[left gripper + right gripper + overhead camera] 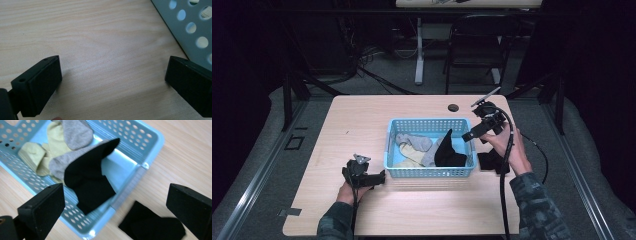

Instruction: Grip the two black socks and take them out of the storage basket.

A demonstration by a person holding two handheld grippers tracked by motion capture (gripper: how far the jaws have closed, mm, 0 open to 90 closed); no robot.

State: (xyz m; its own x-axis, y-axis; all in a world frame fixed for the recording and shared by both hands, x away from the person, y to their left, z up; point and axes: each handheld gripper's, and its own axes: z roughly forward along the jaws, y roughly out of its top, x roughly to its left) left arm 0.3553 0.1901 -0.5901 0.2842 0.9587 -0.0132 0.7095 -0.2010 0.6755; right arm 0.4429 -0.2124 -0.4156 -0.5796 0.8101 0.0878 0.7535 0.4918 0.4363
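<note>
Pale wood makes up your rectangular table, which takes the middle of the high view. At its centre sits the light blue perforated plastic basket, the one container here. Inside it, a grey sock lies at the upper left, a pale yellow sock lies along the lower left, and a black sock stands propped against the right end, one tip reaching above the rim. In the right gripper view that same black sock rests partly on grey fabric and drapes towards the near wall.

Outside the basket, a second black sock lies flat on the wood just right of the basket's lower right corner, under your right forearm.

Your right gripper hovers over the basket's right end, released, with nothing between the jaws. Your left gripper, at lower left of centre, rests on the wood just beside the basket's left corner, jaws spread wide and holding nothing.
</note>
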